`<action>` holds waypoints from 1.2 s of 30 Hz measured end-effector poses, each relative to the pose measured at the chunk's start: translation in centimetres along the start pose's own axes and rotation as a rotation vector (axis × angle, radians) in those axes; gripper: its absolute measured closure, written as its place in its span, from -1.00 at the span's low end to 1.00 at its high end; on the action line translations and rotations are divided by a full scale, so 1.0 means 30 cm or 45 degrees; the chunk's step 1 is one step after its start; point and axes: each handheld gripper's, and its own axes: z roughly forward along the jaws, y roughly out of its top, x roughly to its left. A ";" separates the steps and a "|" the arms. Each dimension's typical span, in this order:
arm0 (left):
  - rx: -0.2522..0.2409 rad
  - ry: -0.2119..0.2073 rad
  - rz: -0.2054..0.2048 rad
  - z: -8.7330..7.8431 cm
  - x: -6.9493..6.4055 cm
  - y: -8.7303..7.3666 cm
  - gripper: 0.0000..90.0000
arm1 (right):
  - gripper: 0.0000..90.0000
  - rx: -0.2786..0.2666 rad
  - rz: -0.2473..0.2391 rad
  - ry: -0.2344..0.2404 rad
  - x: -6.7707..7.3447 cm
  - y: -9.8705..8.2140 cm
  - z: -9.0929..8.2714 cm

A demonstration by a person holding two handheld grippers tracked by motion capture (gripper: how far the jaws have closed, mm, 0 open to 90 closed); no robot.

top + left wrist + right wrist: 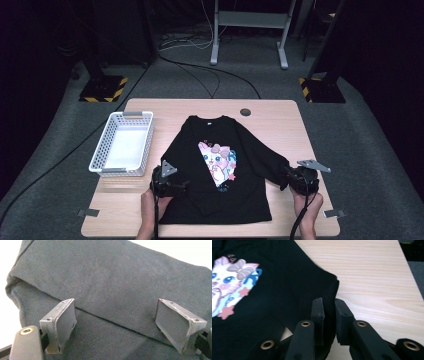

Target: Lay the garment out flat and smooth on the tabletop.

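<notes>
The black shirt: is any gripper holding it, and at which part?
The right gripper is shut on the black shirt at its sleeve end. The left gripper stands open over the shirt, holding nothing.

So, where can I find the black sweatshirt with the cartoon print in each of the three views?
High view: the black sweatshirt lies flat at the middle of the table.
Left gripper view: its dark folded cloth spreads behind the open jaws.
Right gripper view: it covers the left half, and its sleeve end sits between the closed jaws.
Shared landmark: the cartoon print, seen in the high and right gripper views.
</notes>
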 end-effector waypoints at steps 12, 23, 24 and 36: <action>0.000 0.000 0.000 0.000 0.000 0.000 -0.63 | 0.70 0.058 0.048 -0.069 -0.071 -0.029 0.020; 0.000 0.000 -0.001 0.000 0.000 0.000 -0.63 | 0.14 0.094 0.163 -0.148 -0.170 -0.079 -0.037; 0.000 0.000 -0.001 0.000 0.000 0.000 -0.63 | 0.06 0.091 0.166 -0.140 -0.173 -0.079 -0.044; -0.001 0.002 -0.001 0.000 0.000 0.000 -0.63 | -0.82 0.102 -0.068 0.089 0.053 -0.052 -0.013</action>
